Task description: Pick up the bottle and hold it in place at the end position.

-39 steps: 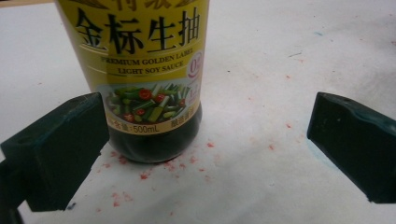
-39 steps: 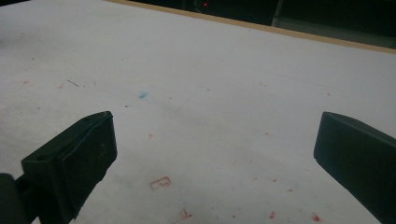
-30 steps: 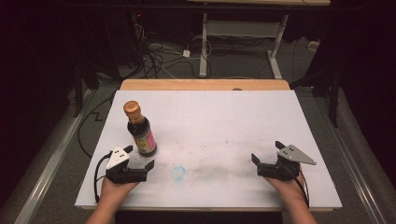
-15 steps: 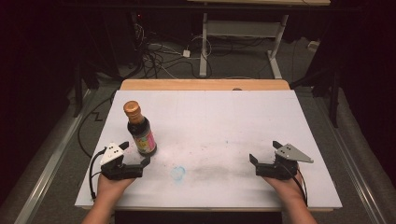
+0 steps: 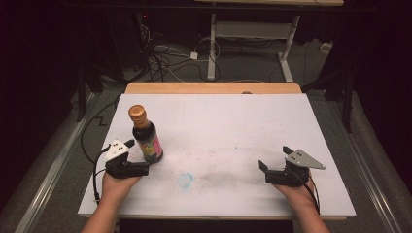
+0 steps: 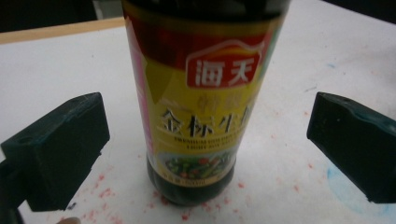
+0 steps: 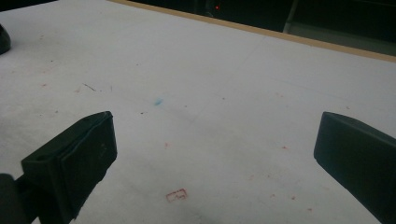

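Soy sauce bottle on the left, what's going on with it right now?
A person works two handheld grippers over a white table. The left gripper sits right beside the upright soy sauce bottle, which stands between its open jaws in the left gripper view; neither jaw touches it, so it is not gripped yet. The right gripper rests open on bare table at the right, away from the bottle.

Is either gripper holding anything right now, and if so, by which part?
Nothing is held. The left gripper is open, its jaws on either side of the sauce bottle with gaps showing. The right gripper is open over the bare table.
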`<move>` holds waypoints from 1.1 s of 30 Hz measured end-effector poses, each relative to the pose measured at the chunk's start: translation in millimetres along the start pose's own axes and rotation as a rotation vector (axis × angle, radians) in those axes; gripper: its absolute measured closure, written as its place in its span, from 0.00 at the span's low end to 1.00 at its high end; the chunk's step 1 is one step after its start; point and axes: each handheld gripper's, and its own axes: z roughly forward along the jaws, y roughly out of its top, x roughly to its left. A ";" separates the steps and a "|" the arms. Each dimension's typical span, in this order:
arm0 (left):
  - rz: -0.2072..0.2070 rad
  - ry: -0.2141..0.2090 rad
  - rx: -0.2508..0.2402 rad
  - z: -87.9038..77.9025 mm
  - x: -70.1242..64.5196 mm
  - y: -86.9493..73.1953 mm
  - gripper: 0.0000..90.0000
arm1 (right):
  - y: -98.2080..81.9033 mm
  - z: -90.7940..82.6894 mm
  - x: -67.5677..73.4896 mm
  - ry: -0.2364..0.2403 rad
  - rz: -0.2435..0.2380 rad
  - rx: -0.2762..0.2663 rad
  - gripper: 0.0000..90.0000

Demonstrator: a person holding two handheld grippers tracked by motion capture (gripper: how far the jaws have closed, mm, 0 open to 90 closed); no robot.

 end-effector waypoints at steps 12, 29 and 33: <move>-0.007 -0.006 -0.018 13.8 7.7 13.9 0.16 | -1.4 1.7 -0.7 0.003 0.011 0.006 0.00; 0.035 0.021 -0.016 15.0 1.9 22.9 0.32 | -2.0 0.6 -3.3 0.004 0.021 0.007 0.00; 0.035 0.026 -0.020 15.7 1.1 23.7 0.32 | -1.5 0.5 -3.8 0.002 0.022 0.003 0.00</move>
